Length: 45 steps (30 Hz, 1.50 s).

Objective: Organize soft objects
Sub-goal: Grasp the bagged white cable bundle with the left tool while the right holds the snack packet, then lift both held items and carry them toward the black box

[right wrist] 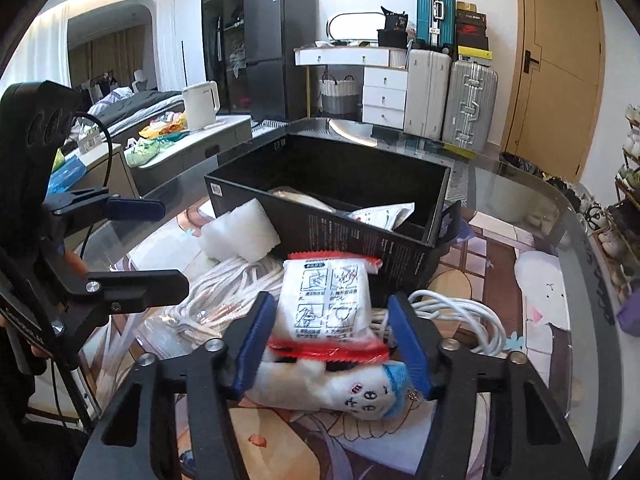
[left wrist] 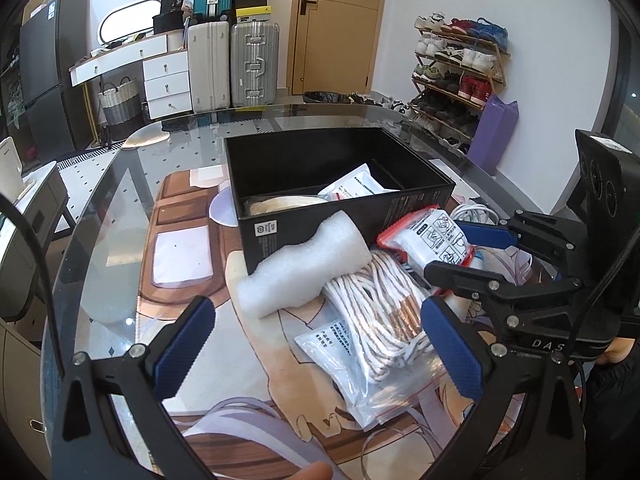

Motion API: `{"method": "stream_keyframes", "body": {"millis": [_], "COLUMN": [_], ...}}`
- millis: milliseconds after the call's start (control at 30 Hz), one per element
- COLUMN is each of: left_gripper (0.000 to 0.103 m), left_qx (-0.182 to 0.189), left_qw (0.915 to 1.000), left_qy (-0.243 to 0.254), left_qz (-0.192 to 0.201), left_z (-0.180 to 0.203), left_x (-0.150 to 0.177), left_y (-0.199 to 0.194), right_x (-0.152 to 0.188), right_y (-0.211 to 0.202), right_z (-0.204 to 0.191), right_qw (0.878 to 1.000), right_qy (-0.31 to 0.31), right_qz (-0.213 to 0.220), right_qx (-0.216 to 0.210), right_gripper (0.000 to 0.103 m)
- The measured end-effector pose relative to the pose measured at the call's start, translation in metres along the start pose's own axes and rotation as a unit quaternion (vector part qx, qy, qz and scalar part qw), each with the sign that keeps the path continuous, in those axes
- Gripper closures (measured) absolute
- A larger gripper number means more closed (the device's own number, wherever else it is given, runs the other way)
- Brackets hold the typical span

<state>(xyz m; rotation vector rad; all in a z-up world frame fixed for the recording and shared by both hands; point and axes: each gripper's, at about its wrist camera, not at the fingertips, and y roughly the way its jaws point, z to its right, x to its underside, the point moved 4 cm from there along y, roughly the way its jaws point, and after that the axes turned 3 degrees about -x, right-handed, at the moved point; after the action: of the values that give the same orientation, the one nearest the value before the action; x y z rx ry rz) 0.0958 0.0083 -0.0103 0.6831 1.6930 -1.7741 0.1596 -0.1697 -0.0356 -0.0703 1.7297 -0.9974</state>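
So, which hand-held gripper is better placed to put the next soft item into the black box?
Probably the right hand-held gripper: its blue pads flank the red-edged white packet, just before the black box. The left hand-held gripper is open with nothing between its fingers, above the bagged rope.

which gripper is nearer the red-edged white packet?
Right. The right gripper has the red-edged white packet between its fingers. The left gripper stands open over the bagged white rope, beside the packet and apart from it.
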Motion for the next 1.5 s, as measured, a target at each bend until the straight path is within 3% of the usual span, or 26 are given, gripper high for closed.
{"method": "stream_keyframes", "body": {"millis": [533, 633, 1000, 1200, 1267, 1500], "left_gripper": [0.0, 0.0, 0.002, 0.023, 0.037, 0.057], "left_qx": [0.003, -0.013, -0.002, 0.013, 0.019, 0.03], "left_qw": [0.9998, 0.9997, 0.9986, 0.9977, 0.9974, 0.9976], "left_qy": [-0.014, -0.015, -0.019, -0.023, -0.022, -0.01], "left_qz": [-0.012, -0.012, -0.048, -0.063, -0.066, -0.061], "left_z": [0.008, 0.014, 0.032, 0.04, 0.041, 0.046], "left_x": [0.003, 0.002, 0.003, 0.001, 0.001, 0.0], "left_y": [0.004, 0.007, 0.032, 0.04, 0.041, 0.039], "right_x": [-0.001, 0.0, -0.002, -0.003, -0.003, -0.004], "right_y": [-0.042, -0.05, -0.068, -0.069, -0.07, -0.07], "right_z": [0.0, 0.003, 0.013, 0.012, 0.011, 0.011], "right_qw": [0.999, 0.998, 0.997, 0.997, 0.997, 0.997], "right_qy": [0.01, 0.013, 0.027, 0.028, 0.027, 0.027], "right_qz": [0.048, 0.056, 0.075, 0.076, 0.077, 0.078], "right_qx": [-0.005, 0.0, 0.007, 0.007, 0.007, 0.006], "right_gripper": [0.056, 0.056, 0.056, 0.056, 0.056, 0.056]}}
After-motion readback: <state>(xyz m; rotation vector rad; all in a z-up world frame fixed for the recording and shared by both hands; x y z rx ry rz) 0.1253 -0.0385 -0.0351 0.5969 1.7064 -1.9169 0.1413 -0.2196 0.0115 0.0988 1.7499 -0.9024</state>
